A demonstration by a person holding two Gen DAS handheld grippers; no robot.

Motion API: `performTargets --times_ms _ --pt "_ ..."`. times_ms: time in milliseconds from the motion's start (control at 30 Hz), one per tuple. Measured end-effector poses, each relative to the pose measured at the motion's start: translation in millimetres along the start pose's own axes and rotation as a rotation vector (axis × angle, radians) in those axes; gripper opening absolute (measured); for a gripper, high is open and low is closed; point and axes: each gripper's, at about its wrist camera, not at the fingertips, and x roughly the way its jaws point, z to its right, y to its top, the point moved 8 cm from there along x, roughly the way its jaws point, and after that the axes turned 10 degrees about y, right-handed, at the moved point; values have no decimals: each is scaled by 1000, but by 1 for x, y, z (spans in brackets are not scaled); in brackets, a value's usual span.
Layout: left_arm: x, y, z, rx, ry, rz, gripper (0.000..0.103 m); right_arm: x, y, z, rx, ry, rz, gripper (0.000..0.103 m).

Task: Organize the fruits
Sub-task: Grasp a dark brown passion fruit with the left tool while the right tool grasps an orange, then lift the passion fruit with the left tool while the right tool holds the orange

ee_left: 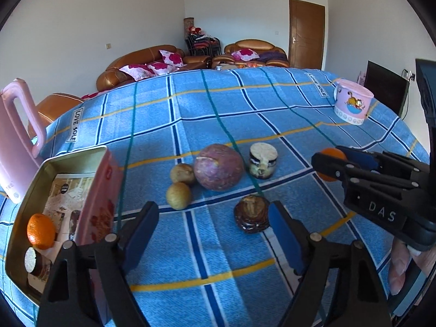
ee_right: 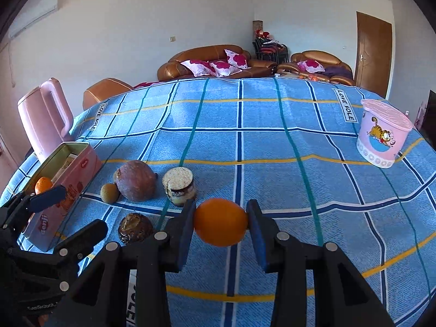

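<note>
Two grippers were in your hands. Your right gripper [ee_right: 220,222] was clamped on an orange [ee_right: 220,222], its blue pads [ee_right: 188,226] pressed against both sides of the fruit above the blue checked cloth [ee_right: 272,150]. Your left gripper [ee_left: 214,223] had its fingers spread apart with nothing between them, low over the cloth, its right pad [ee_left: 283,229] just beside a dark brown round fruit [ee_left: 252,214]. Beyond that fruit sat a large purple fruit [ee_left: 218,166] with two small tan fruits [ee_left: 178,194] touching or nearly touching its left side, and a cut, pale-topped piece [ee_left: 263,160] to its right. At your left stood an open pink tin [ee_left: 95,190] that held a second orange [ee_left: 41,230] and another cut piece [ee_left: 32,260]. A pink jug [ee_left: 16,136] stood behind the tin. Well apart, near the cloth's far right, was a pink cartoon-cat tub [ee_left: 351,103].
</note>
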Motion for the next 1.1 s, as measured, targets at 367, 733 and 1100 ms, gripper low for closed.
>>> performTargets --times_ms 367,733,1100 --pt "27 -7 36 41 -119 -132 42 -3 -1 8 37 35 5 40" --pt "17 0 18 -46 -119 -75 40 -5 -1 0 19 86 18 40" --pt "5 7 6 -81 -85 2 40 -13 2 -8 -12 131 56 41"
